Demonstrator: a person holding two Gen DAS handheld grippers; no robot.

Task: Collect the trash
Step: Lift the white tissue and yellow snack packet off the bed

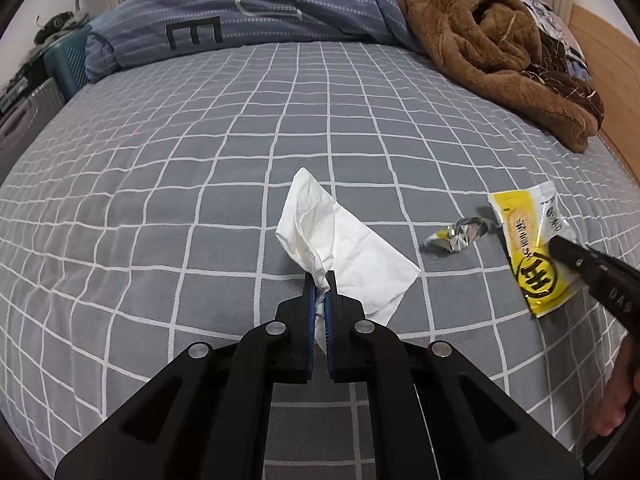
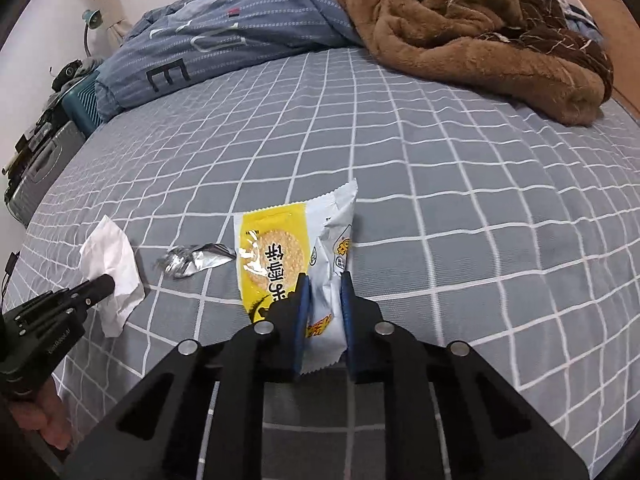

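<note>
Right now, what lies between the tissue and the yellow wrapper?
A crumpled foil scrap lies on the bed sheet between the tissue and yellow wrapper; both views show it.

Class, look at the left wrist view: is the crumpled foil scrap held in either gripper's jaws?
No. The foil scrap lies loose on the bedsheet, between the tissue and yellow wrapper.

Foil scrap (image 1: 460,234) lies between tissue (image 1: 344,248) and wrapper (image 1: 528,248).
</note>
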